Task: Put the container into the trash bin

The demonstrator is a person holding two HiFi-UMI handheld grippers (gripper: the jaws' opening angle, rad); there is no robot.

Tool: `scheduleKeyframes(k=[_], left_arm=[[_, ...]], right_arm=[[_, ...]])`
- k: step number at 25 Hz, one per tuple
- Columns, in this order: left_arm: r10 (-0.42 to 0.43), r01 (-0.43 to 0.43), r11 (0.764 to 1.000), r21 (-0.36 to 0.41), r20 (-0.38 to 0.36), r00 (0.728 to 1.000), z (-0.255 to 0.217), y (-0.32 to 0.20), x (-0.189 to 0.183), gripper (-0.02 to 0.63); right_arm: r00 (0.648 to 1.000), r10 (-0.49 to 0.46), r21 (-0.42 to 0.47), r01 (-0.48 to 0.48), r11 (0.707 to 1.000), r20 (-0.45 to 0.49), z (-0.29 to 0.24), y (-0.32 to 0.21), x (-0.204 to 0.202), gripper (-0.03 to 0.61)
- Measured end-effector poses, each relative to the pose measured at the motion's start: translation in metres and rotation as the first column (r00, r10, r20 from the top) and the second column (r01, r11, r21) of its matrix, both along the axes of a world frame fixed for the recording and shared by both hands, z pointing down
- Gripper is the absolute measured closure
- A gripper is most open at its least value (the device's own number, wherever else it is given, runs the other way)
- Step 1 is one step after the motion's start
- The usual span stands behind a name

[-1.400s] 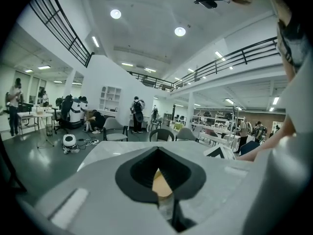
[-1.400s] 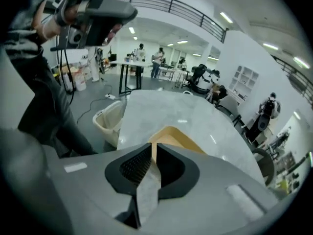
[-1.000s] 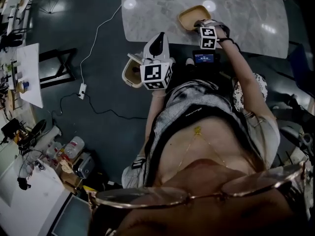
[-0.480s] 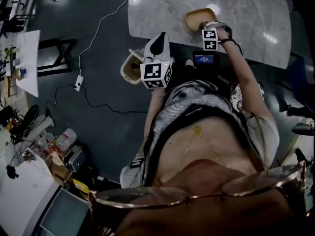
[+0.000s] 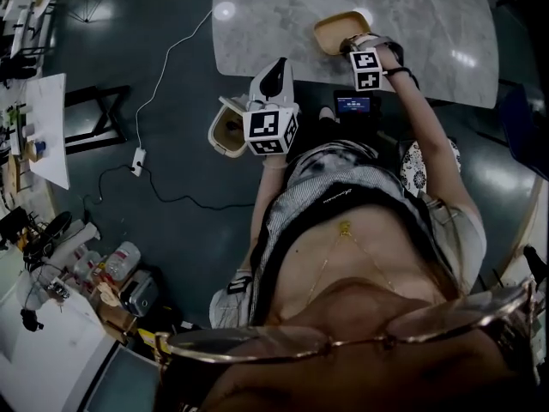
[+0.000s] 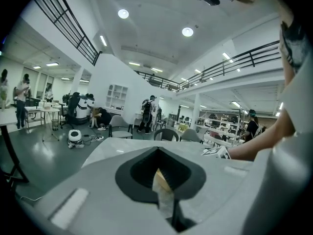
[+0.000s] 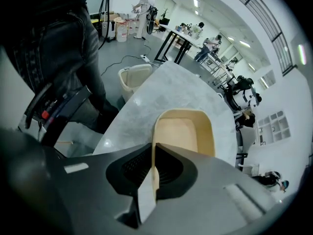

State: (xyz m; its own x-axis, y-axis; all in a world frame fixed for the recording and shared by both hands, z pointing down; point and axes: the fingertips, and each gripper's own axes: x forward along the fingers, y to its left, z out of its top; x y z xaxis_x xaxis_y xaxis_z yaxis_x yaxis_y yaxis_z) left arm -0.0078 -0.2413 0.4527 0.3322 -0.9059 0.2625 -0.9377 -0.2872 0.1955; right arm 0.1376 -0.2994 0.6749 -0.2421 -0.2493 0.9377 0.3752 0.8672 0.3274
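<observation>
Tan container [image 5: 339,31] clamped at rim in right tongs [image 7: 152,153], on marble tabletop [image 5: 412,15]; not yet in trash bin [image 5: 216,131], left. Left tongs [image 6: 164,180] narrow, seemingly nipping pale scrap [image 6: 164,195].

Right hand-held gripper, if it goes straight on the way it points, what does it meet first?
The container: the right hand-held gripper is shut on its near wall, so it would likely just push it along the marble table.
</observation>
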Motion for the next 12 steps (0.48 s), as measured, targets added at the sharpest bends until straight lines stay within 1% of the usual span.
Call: scheduleKeyframes(k=[5, 12], left_arm=[[0.026, -0.026, 1.000, -0.007, 0.000, 1.000, 0.001, -0.003, 0.007, 0.612], [0.040, -0.040, 0.999, -0.022, 0.002, 0.999, 0.000, -0.006, 0.012, 0.612]], right_arm=[[0.999, -0.040, -0.008, 0.040, 0.999, 0.018, -0.034, 0.010, 0.000, 0.541], [0.996, -0.085, -0.023, 0.086, 0.996, 0.037, -0.090, 0.022, -0.005, 0.541]])
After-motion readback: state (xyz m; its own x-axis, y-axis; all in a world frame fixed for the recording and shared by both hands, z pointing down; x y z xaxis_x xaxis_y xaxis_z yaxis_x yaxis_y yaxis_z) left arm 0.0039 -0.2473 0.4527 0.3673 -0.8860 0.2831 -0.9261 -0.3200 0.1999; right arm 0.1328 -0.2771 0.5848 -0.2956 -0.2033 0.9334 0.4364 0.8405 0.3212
